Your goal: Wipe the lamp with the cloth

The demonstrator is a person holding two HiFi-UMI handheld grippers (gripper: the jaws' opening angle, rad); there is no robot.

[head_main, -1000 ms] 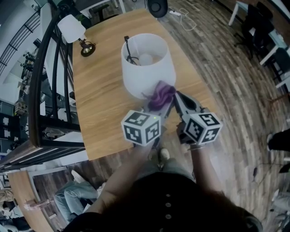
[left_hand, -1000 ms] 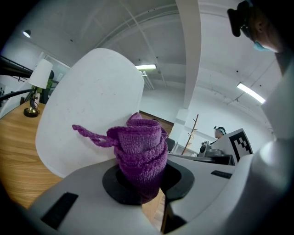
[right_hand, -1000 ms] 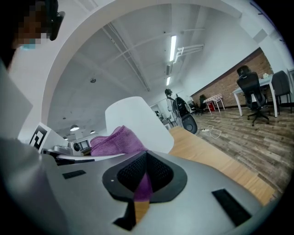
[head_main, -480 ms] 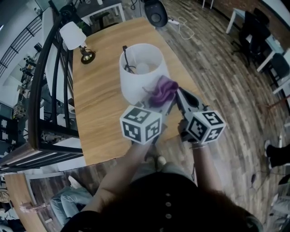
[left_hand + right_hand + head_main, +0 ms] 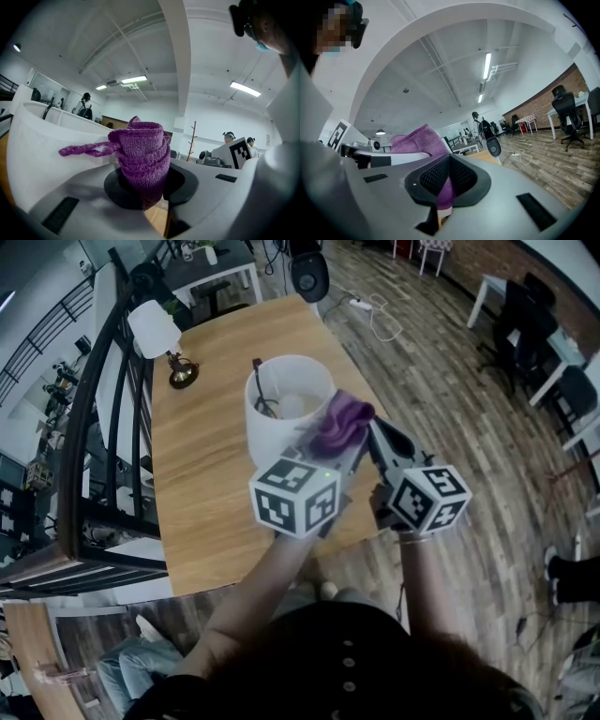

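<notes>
Since a second ago the cloth [image 5: 340, 423] has climbed from low on the near side of the lamp's shade [image 5: 281, 423] to its upper right, close under the rim.

Both pairs of jaws pinch that cloth. In the left gripper view the left gripper [image 5: 149, 187] clamps a rolled purple bundle [image 5: 140, 157] between its dark pads, and a loose loop of the fabric trails off to the left across the white shade [image 5: 42, 145]. In the right gripper view the right gripper [image 5: 444, 187] is closed on a thin fold of the same cloth [image 5: 416, 140], with the rest bunched up beyond the pads.

From the head view the left gripper [image 5: 330, 454] and right gripper [image 5: 367, 432] converge on the wad from below and from the right. Holding it from two sides probably keeps the fabric bunched and firm, so it can be pushed against the shade without slipping loose. The cloth seems to touch the shade, though the contact itself is hidden under the wad.

The lamp stands upright near the middle of the table [image 5: 202, 484], its open top showing the bulb [image 5: 298, 407]. A small lamp [image 5: 155, 326] stands well apart at the far left corner. The wiping appears to be mid-stroke, with most of the shade's far side not yet reached.
</notes>
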